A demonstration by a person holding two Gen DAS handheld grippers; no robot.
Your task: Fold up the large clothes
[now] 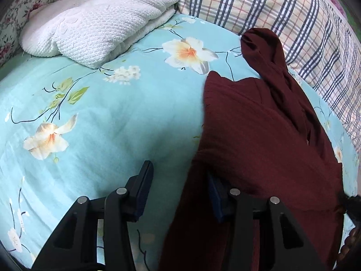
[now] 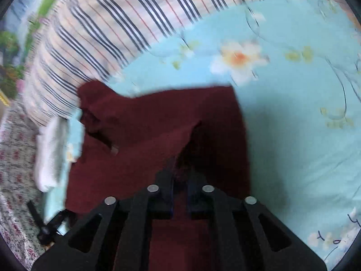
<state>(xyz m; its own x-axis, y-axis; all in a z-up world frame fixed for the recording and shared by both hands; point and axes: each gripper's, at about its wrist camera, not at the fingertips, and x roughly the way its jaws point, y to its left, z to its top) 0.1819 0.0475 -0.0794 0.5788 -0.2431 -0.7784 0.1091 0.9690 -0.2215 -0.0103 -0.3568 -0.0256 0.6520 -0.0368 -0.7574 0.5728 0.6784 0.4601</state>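
A maroon garment point(image 1: 259, 135) lies on the light blue floral bed sheet point(image 1: 112, 124), one sleeve point(image 1: 266, 52) stretching toward the far plaid quilt. In the left wrist view my left gripper point(image 1: 178, 169) straddles the garment's left edge. Its jaws stand apart, and the cloth drapes over the right finger point(image 1: 216, 198) while the left finger point(image 1: 144, 180) is over bare sheet. The right wrist view is blurred. There my right gripper point(image 2: 180, 175) is shut on a fold of the maroon garment point(image 2: 146, 135), and the cloth rises in a peak to its fingertips.
A folded white knit blanket point(image 1: 101, 27) lies at the far left of the bed. The plaid quilt point(image 1: 282, 11) is bunched along the far side. Pink floral fabric point(image 1: 13, 22) borders the bed. Bare sheet point(image 2: 293, 135) spreads to the right of the garment.
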